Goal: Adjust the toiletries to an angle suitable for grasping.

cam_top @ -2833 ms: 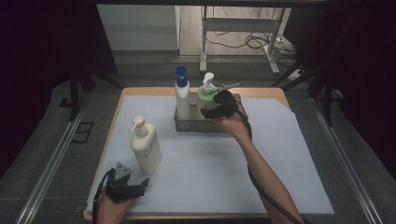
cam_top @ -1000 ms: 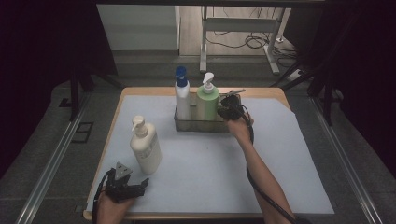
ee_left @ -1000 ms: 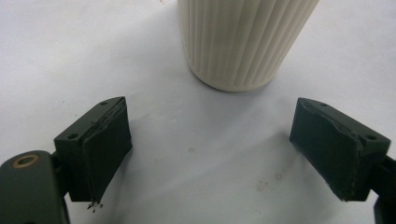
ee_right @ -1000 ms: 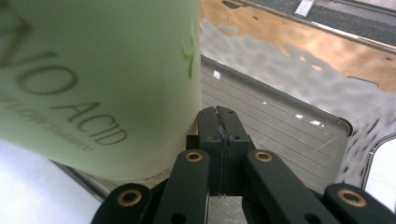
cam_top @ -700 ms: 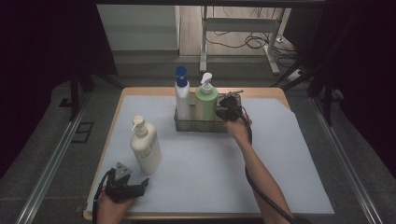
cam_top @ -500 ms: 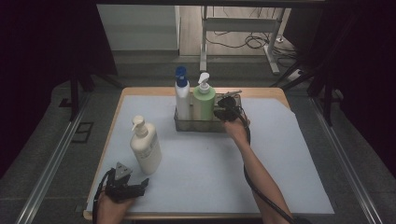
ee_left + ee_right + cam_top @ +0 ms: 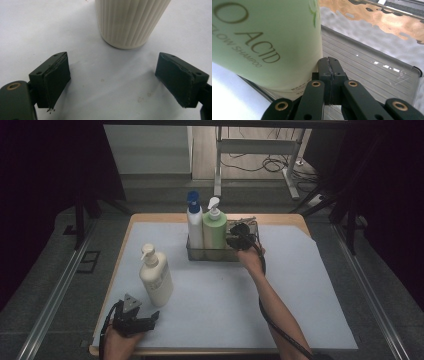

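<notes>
A pale green shampoo bottle with a white pump stands in a metal tray, next to a white bottle with a blue cap. My right gripper is shut with nothing between its jaws. Its tips lie against the green bottle's lower right side, inside the tray. A cream ribbed pump bottle stands on the white sheet at the front left. My left gripper rests open just in front of it, with bare sheet between the jaws.
The tray's right half behind the right gripper holds nothing. A white sheet covers the wooden table. A metal frame and cables lie on the floor beyond the far edge. Rails run along both sides of the table.
The green bottle has slid a little to the left in the tray, toward the blue-capped bottle, and my right gripper has followed it. The left gripper has stayed still.
</notes>
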`<state>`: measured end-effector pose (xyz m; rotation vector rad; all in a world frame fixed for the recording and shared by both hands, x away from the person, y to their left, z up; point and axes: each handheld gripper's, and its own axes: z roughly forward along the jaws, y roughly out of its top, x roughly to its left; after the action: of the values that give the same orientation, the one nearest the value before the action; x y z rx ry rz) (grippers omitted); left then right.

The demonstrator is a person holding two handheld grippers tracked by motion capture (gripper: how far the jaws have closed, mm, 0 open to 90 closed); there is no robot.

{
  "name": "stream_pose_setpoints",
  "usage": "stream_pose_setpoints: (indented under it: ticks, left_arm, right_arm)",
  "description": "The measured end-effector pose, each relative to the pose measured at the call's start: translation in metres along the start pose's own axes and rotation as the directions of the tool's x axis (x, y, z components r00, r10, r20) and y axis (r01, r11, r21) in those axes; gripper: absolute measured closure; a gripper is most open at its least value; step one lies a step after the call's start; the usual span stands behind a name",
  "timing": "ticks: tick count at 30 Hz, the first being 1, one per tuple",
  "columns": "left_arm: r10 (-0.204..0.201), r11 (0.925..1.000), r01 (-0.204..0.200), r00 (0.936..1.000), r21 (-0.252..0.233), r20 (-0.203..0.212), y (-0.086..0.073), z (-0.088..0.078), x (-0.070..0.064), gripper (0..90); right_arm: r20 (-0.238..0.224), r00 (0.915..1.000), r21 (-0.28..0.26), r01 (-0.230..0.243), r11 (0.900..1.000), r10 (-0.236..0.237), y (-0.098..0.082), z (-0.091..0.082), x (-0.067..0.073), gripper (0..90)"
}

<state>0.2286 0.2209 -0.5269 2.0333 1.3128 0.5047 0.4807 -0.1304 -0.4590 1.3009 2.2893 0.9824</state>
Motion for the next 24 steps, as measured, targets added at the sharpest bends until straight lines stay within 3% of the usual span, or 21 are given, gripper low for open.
stream_pose_setpoints:
  ticks: [9, 15, 24]
  left_arm:
    - [-0.002, 1.0000, 0.002, 1.0000, 0.000, 0.001, 0.000, 0.000, 0.000, 12.1]
    - [-0.002, 1.0000, 0.002, 1.0000, -0.001, 0.001, 0.000, 0.000, 0.000, 12.2]
    - [-0.002, 1.0000, 0.002, 1.0000, -0.002, 0.000, 0.000, 0.000, 0.000, 12.2]
  right_arm:
    - [-0.006, 1.0000, 0.000, -0.006, 1.000, 0.006, -0.001, 0.000, -0.001, 89.7]
    - [0.011, 0.9999, -0.001, 0.013, 1.000, -0.013, -0.002, -0.003, -0.004, 78.4]
    - [0.036, 0.9975, -0.035, 0.062, 0.997, -0.061, -0.003, -0.023, -0.009, 62.3]
